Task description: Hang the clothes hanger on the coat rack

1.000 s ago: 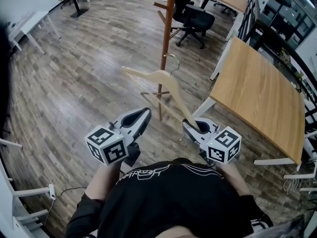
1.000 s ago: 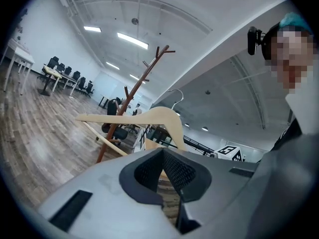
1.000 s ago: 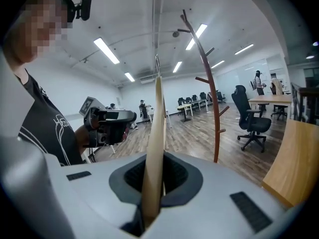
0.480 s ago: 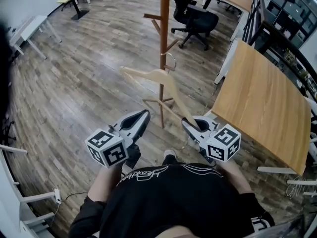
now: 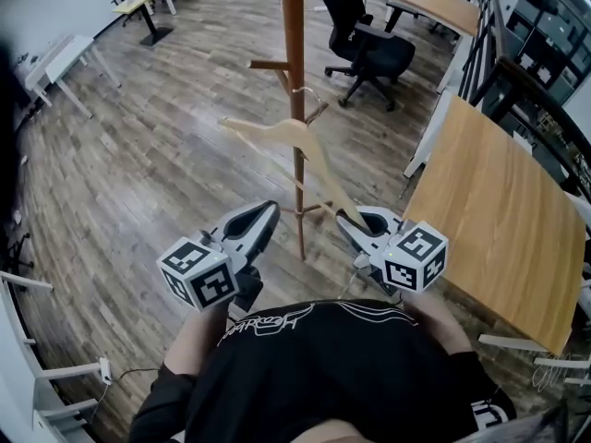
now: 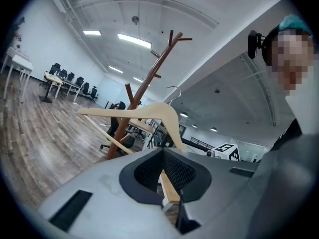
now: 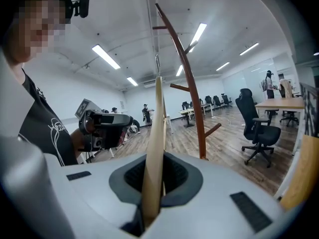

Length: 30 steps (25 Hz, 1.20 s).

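A brown wooden coat rack (image 5: 294, 53) with short side pegs stands straight ahead on the wood floor. My right gripper (image 5: 349, 221) is shut on the lower arm end of a pale wooden clothes hanger (image 5: 294, 135). The hanger's metal hook (image 5: 309, 100) is up beside the pole, just right of it; I cannot tell if they touch. In the right gripper view the hanger (image 7: 155, 133) rises edge-on from the jaws, with the rack (image 7: 192, 93) close behind. My left gripper (image 5: 268, 212) is shut and holds nothing, left of the pole. It looks at the hanger (image 6: 149, 112) and rack (image 6: 142, 91).
A long wooden table (image 5: 499, 201) stands close on the right. A black office chair (image 5: 374, 49) is behind the rack, and white desks (image 5: 65, 53) are at the far left. The rack's spread feet (image 5: 314, 212) lie between my grippers.
Both grippers and the hanger have come closer to the coat rack. The pole now stands between the grippers in the head view, and the hook has reached the pole's side.
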{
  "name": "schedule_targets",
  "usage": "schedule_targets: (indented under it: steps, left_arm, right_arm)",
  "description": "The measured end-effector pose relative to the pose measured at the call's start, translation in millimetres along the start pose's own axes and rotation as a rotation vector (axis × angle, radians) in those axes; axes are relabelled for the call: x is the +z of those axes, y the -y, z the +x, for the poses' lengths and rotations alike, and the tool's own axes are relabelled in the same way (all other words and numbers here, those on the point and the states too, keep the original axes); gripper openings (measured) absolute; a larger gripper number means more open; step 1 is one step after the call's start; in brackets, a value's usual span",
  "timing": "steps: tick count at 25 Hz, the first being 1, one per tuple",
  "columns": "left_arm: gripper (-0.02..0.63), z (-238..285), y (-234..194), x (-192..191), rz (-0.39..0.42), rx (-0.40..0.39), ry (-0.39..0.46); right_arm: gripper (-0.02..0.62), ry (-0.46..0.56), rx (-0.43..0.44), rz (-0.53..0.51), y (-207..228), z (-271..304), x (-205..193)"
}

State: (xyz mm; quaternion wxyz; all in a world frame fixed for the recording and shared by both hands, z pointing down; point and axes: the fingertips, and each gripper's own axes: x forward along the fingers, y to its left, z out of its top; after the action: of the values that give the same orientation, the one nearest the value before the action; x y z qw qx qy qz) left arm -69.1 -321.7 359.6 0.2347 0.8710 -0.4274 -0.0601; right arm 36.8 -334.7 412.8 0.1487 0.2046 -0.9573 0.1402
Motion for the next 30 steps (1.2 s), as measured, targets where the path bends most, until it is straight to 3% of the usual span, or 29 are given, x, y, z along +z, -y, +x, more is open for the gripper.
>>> schedule_targets:
  steps: [12,30]
  left_arm:
    - [0.008,15.3,-43.0,23.4,-0.002,0.002,0.019]
    - [0.006,70.2,-134.1,39.2,-0.045,-0.037,-0.091]
  right_arm:
    - [0.046,0.004,-0.009,0.01,34.7,41.4,25.8]
    - [0.046,-0.044,-0.095,0.057,86.5,107.6,22.4]
